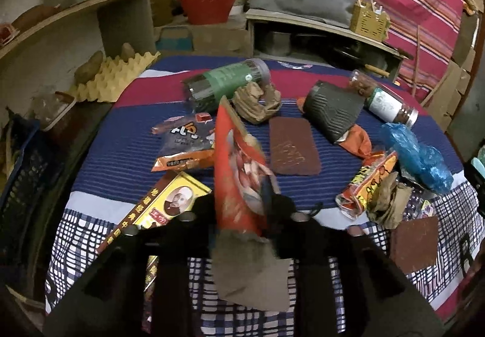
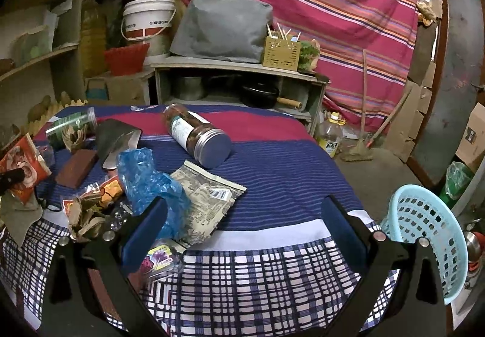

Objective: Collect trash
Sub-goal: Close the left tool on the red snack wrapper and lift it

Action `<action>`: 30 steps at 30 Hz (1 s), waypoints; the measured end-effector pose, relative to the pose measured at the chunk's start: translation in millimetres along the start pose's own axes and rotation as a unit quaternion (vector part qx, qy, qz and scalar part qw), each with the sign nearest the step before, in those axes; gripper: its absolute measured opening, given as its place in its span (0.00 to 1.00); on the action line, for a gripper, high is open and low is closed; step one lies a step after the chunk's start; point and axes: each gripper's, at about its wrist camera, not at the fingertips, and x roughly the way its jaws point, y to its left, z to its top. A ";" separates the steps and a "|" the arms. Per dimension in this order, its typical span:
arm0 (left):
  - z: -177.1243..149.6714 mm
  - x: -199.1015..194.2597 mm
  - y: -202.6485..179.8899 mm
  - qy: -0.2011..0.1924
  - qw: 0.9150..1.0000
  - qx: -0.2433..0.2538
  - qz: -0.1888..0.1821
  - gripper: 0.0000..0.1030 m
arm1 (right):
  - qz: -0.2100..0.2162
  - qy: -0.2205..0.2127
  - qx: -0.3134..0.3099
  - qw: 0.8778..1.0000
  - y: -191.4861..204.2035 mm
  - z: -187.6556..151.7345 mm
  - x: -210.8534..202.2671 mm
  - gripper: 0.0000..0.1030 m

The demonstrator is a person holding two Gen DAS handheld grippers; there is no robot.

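- Left gripper [image 1: 242,209]: jaws pinching a red wrapper [image 1: 239,173] above the cluttered table [image 1: 100,155].
- Right gripper [image 2: 242,228]: jaws spread over bare cloth near the table edge; light blue basket [image 2: 424,234] just beyond it.

My left gripper [image 1: 242,209] is matte black plastic: two broad angular arms with slotted cut-outs, and small round silver screws near the knuckles. My right gripper [image 2: 242,234] has the same black frame and silver screws, but its fingers [image 2: 145,231] wear flat dark blue pads.
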 end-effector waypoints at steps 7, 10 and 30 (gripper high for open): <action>0.4 4.0 12.4 0.005 1.000 -0.021 0.005 0.50 | 0.002 0.003 0.003 1.000 -1.6 -0.3 0.9 0.96; -1.0 7.1 8.8 0.013 1.000 -0.011 0.002 0.48 | 0.002 0.004 0.004 1.000 -2.4 -0.1 1.7 0.96; -10.2 -2.6 -37.0 -0.002 0.998 0.060 -0.023 0.05 | 0.004 0.005 0.003 1.000 -2.2 0.6 1.1 0.96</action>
